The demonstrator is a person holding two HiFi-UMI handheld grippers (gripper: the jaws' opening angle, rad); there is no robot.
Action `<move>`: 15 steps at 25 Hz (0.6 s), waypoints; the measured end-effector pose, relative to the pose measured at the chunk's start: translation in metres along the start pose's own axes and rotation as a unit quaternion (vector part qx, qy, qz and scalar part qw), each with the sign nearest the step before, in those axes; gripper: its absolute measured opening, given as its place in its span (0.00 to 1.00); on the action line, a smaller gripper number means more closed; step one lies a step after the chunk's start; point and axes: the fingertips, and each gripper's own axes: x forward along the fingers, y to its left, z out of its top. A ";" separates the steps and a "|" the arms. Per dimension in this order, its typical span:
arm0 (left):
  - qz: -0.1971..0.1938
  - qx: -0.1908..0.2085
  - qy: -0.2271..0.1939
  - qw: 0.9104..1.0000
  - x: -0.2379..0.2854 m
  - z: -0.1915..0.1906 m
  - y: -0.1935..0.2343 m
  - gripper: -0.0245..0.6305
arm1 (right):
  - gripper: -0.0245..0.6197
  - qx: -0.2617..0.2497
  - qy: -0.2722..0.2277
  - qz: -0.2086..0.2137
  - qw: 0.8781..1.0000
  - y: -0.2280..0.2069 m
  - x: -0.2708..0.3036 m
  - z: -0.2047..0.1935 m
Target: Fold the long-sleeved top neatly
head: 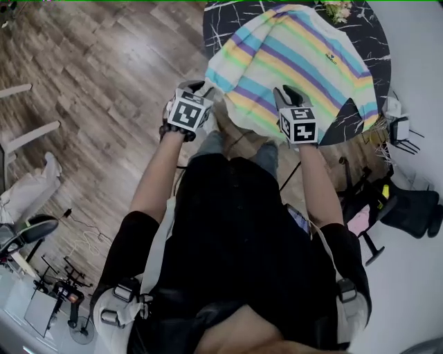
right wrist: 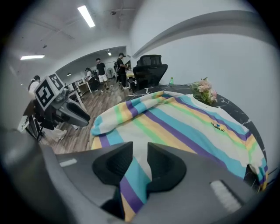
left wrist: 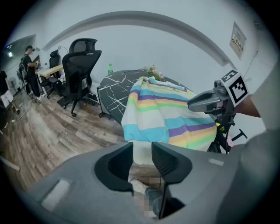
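Note:
The long-sleeved top (head: pixel 297 62), striped in pastel cyan, purple, yellow and green, lies spread over a round black marble table (head: pixel 228 21), and its near edge hangs off the rim. My right gripper (head: pixel 287 95) is at that near edge. In the right gripper view the striped cloth (right wrist: pixel 175 127) runs between the jaws of the right gripper (right wrist: pixel 140 151), which are shut on it. My left gripper (head: pixel 197 88) is at the top's left corner. In the left gripper view the left gripper (left wrist: pixel 142 148) has a clear gap, with the pale hem (left wrist: pixel 142 146) showing in it unpinched.
A small bunch of flowers (head: pixel 339 8) stands at the table's far side. Black office chairs (left wrist: pixel 78 65) and a green bottle (left wrist: pixel 110 69) are beyond the table. Black stands and gear (head: pixel 408 207) crowd the floor on the right. People stand far back (right wrist: pixel 101 70).

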 end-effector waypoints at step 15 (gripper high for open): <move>-0.096 0.050 0.020 0.994 0.022 0.013 0.029 0.06 | 0.20 0.057 0.008 -0.052 0.997 0.016 0.008 0.013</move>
